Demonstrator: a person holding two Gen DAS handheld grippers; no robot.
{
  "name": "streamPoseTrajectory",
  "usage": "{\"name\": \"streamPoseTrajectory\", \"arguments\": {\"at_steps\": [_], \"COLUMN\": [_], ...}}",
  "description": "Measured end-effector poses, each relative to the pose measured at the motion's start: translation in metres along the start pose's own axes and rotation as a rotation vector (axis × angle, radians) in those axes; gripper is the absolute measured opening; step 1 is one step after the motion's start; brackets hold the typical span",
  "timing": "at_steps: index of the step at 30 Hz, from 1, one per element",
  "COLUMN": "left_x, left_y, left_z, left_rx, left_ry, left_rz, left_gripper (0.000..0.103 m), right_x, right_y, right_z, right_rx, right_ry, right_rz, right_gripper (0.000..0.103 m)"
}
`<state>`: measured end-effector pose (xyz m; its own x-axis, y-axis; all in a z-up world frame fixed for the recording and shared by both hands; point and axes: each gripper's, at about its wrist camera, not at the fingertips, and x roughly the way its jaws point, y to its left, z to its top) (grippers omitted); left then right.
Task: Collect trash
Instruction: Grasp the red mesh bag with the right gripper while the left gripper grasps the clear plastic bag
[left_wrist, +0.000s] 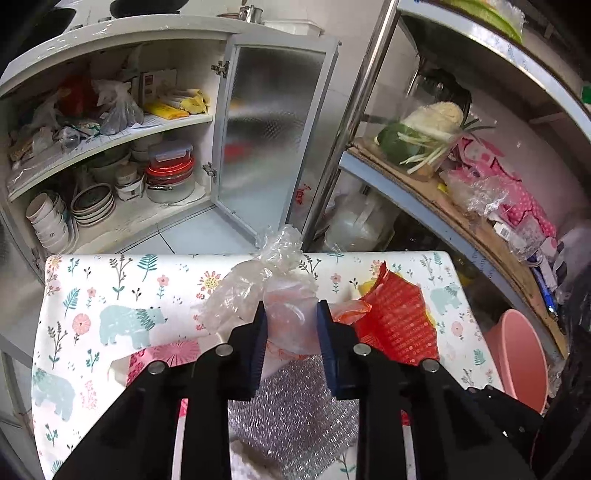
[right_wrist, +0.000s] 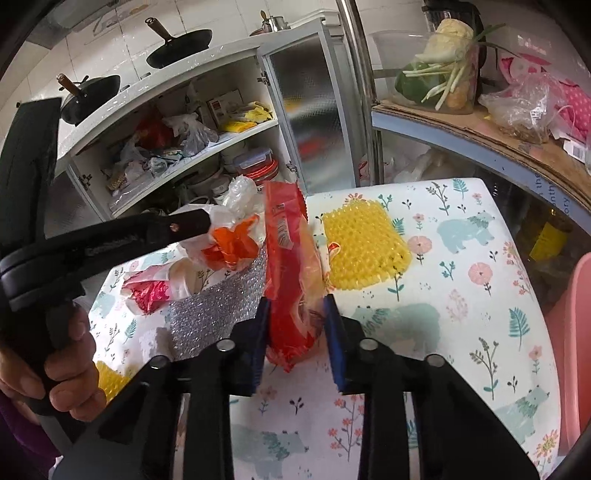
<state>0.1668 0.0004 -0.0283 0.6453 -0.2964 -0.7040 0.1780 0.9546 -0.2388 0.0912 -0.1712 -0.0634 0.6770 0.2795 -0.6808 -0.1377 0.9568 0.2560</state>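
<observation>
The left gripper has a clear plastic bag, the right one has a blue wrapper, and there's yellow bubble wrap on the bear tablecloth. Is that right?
Almost. The wrapper in the right gripper is red, not blue, as the right wrist view shows. The left gripper does hold a clear plastic bag, and yellow bubble wrap lies on the bear tablecloth.

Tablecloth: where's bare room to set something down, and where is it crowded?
Free: the floral tablecloth right of the yellow bubble wrap, out to the edge by the pink bucket, plus the near strip below the right tool. Crowded: left half, with silver bubble wrap, pink-and-white bag, and left tool.
</observation>
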Motion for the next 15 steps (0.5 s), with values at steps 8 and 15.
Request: {"name": "streamPoseTrajectory", "arguments": {"at_steps": [8,15], "left_x": [-0.041,-0.068], "left_y": [-0.007,-0.029], "left_z": [-0.012,-0.026], "left_rx": [0.009,0.037], "left_ry": [-0.047,-0.066], "left_rz": [-0.025,-0.054], "left_gripper": [0.025,0.025], "right_x": [-0.038,-0.076], "right_y": [-0.005,-0.014], "right_z": [-0.012,-0.024], "right_rx": [0.001,0.0], "right_ry": [-0.046,-0.09], "right_rz": [0.002,-0.035], "right_gripper": [0.016,0.016]}}
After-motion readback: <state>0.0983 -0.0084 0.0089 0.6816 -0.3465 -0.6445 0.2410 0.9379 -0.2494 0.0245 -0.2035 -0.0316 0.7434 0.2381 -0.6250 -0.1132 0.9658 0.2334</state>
